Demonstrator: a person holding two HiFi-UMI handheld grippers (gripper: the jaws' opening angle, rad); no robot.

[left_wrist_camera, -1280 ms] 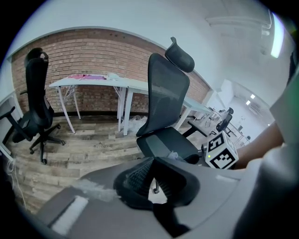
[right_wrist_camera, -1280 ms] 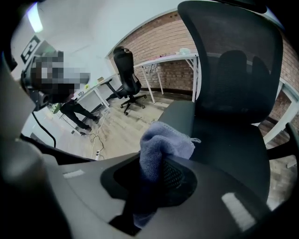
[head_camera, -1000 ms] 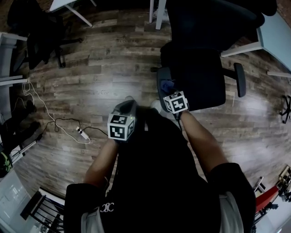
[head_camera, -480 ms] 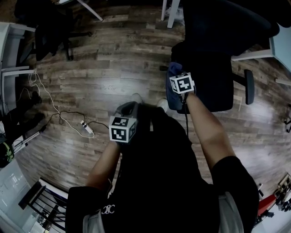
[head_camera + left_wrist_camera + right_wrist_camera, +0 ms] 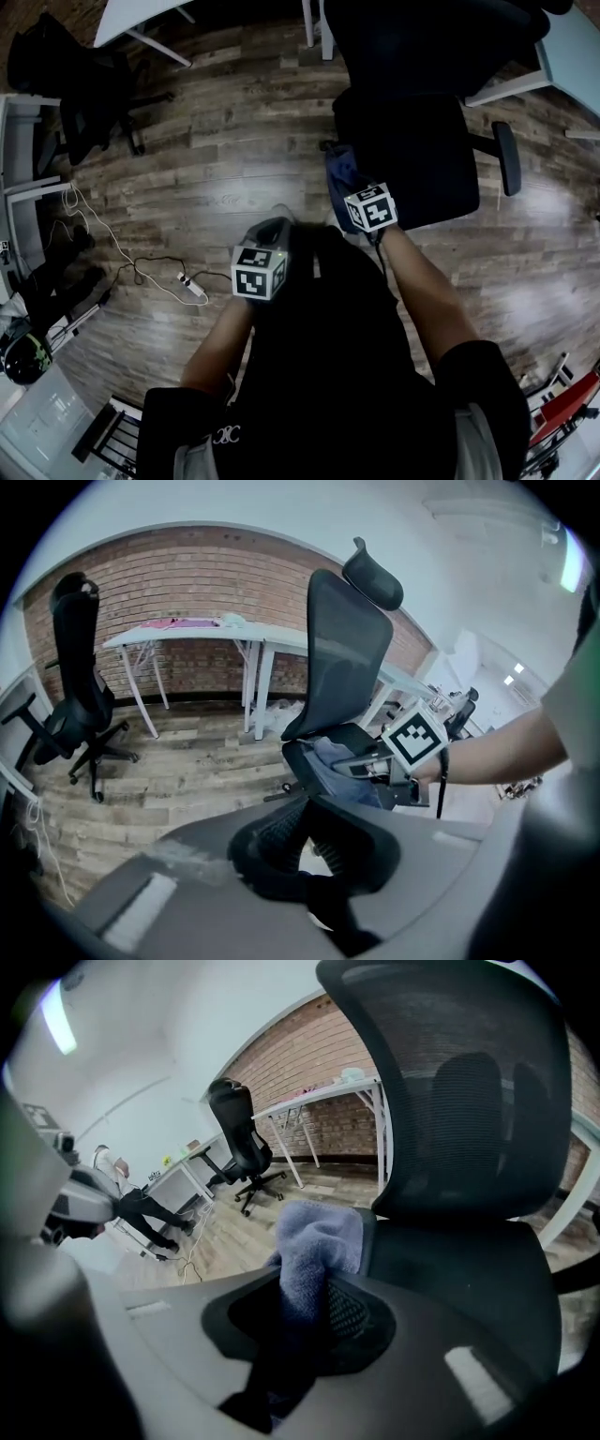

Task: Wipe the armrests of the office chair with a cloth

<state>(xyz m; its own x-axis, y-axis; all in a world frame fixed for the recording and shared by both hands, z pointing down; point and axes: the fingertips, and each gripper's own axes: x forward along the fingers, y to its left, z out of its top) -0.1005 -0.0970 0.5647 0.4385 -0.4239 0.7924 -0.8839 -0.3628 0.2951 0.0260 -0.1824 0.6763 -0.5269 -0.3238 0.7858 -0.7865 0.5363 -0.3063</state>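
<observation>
The right tongs [image 5: 305, 1312] clamp a blue-grey cloth [image 5: 317, 1241], which stands up against the edge of the black office chair [image 5: 459, 1129], with a white table [image 5: 319, 1096] by the brick wall [image 5: 309, 1054] behind.

Item 1, my left claw [image 5: 302, 829]: smooth grey moulded shell, pale rectangular label, black ribbed fingers [image 5: 274, 834].
Item 2, my right claw [image 5: 309, 1305]: same grey shell and pale label, black dotted pad [image 5: 345, 1310].
Item 3, white cube with black square markers on my left claw [image 5: 258, 273]; matching cube on my right claw [image 5: 371, 207].
Item 4, thin black cable [image 5: 441, 782] hanging from my right claw.
Item 5, my black short-sleeved shirt [image 5: 328, 375], with a small white emblem [image 5: 218, 430] near the collar.
</observation>
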